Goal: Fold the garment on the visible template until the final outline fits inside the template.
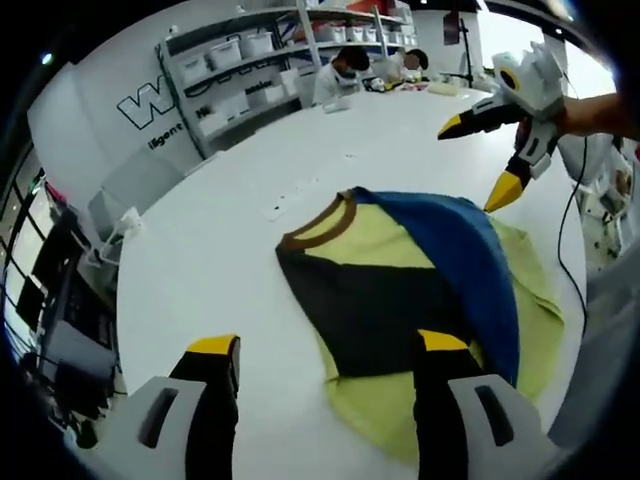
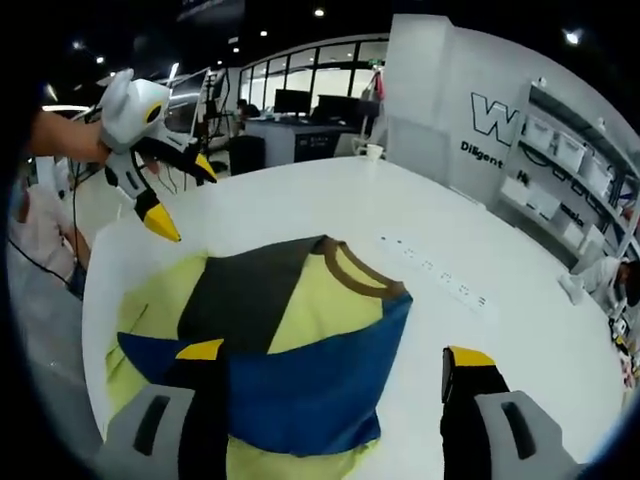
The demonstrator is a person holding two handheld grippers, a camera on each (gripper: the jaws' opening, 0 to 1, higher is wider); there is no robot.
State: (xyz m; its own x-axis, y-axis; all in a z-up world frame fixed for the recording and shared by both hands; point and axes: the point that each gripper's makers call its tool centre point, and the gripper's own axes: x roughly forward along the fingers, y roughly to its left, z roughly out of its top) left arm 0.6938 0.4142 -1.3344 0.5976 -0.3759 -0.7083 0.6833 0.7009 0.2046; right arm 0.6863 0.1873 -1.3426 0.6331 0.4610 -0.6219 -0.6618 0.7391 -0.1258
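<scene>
White table [image 1: 250, 190] under garment [image 1: 400, 290]; shelving [image 1: 250, 70] behind.

Matt cloth garment [image 1: 400, 290], smooth table [image 1: 230, 250]

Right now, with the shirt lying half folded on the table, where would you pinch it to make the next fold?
Probably at the free edge of the blue flap, where it lies over the yellow and dark shirt. That edge is loose, on top and nearest the right gripper, whose jaws stand open. Come in low from that near side, flat to the table.
</scene>
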